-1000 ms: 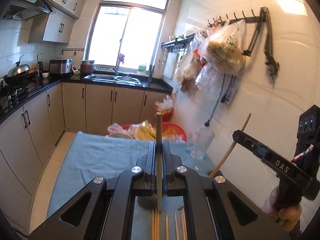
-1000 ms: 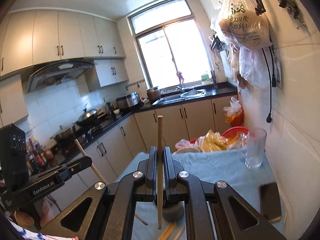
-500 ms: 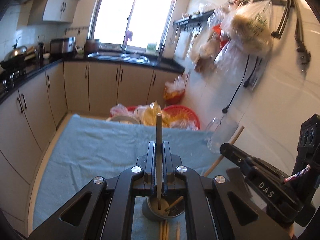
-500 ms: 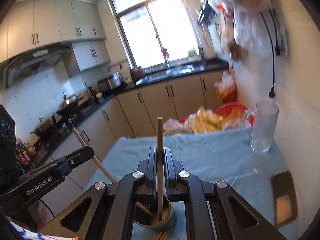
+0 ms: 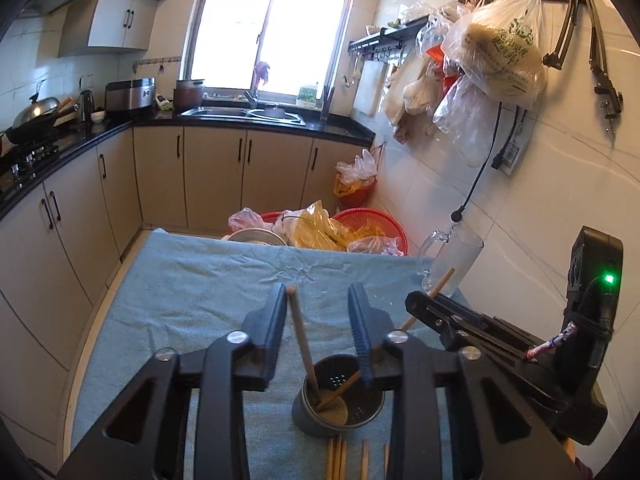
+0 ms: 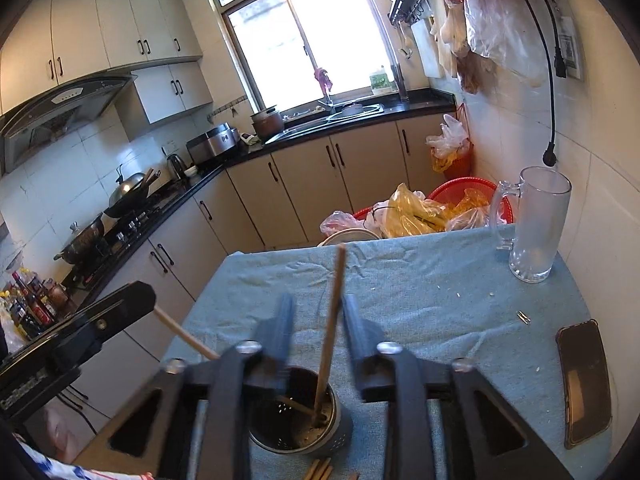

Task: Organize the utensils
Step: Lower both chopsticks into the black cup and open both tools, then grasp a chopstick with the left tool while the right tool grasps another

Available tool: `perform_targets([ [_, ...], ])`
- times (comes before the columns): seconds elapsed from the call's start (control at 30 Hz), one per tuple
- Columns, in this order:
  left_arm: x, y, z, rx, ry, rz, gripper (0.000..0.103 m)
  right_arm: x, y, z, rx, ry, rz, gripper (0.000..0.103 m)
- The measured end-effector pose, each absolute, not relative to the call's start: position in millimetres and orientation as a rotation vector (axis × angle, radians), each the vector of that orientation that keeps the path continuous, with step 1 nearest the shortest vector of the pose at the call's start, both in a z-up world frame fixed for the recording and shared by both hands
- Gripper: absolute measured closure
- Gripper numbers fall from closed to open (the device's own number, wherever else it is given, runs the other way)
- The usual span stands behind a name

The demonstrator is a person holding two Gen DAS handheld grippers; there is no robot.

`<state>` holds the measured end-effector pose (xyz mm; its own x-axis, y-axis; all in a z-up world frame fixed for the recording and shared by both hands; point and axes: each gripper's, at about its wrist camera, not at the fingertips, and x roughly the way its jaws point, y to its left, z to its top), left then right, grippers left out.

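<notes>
A grey perforated utensil holder (image 5: 338, 398) (image 6: 300, 416) stands on the blue cloth near the front. Two wooden chopsticks stand in it. My left gripper (image 5: 318, 302) is open above it; one chopstick (image 5: 302, 344) leans against its left finger. My right gripper (image 6: 316, 312) is open above the holder; the other chopstick (image 6: 330, 332) stands loose between its fingers. Several more chopsticks (image 5: 340, 458) lie on the cloth in front of the holder. Each gripper shows in the other's view, right gripper (image 5: 480, 328) and left gripper (image 6: 80, 332).
A glass mug (image 6: 534, 224) stands at the table's far right by the wall. A dark phone (image 6: 584, 380) lies at the right edge. Red baskets with plastic bags (image 5: 340, 228) sit behind the table. Cabinets line the left.
Both grippers came down over the holder and opened, letting go of their chopsticks, which now stand in the holder.
</notes>
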<state>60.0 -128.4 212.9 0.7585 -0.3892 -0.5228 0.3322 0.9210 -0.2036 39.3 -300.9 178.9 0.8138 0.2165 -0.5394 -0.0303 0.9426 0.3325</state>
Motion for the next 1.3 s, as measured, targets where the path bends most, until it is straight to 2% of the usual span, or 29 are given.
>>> perform_targets([
  [0.2,39.7,-112.2,216.5,-0.108,0.587,-0.367,0.071,26.7,-301.9,189.3,0.302,0.588,0.125,0.063],
  [0.37,11.7,-84.5,218.6,-0.145,0.579,-0.335,0.070,-0.1,-304.7,199.3,0.283,0.570,0.116,0.051],
  [0.53,-26.0,-56.8,209.8,-0.162,0.563,-0.295,0.068,-37.7,-308.4,190.3,0.266,0.589,0.106,0.044],
  [0.67,-53.1,-43.2,186.4,-0.166,0.593,-0.287,0.068,-70.7,-314.6,158.0,0.260,0.653,0.085,0.043],
  [0.87,-59.2,-62.4,117.2,-0.084,0.770,-0.330,0.068,-107.3,-333.8,79.0,0.287,0.840,0.054,0.043],
  [1.0,-53.3,-91.6,70.9,0.005,0.884,-0.387,0.068,-121.0,-336.9,47.2,0.289,0.913,0.055,0.051],
  [1.17,-48.7,-115.8,36.5,0.008,0.990,-0.504,0.073,-127.4,-325.6,30.5,0.263,0.950,0.072,0.052],
  [1.23,-47.8,-124.6,28.7,0.034,1.008,-0.508,0.084,-128.2,-320.2,25.1,0.242,0.958,0.072,0.052],
  [1.3,-45.6,-130.3,23.1,0.050,1.028,-0.518,0.089,-127.6,-312.0,25.0,0.219,0.952,0.061,0.053],
])
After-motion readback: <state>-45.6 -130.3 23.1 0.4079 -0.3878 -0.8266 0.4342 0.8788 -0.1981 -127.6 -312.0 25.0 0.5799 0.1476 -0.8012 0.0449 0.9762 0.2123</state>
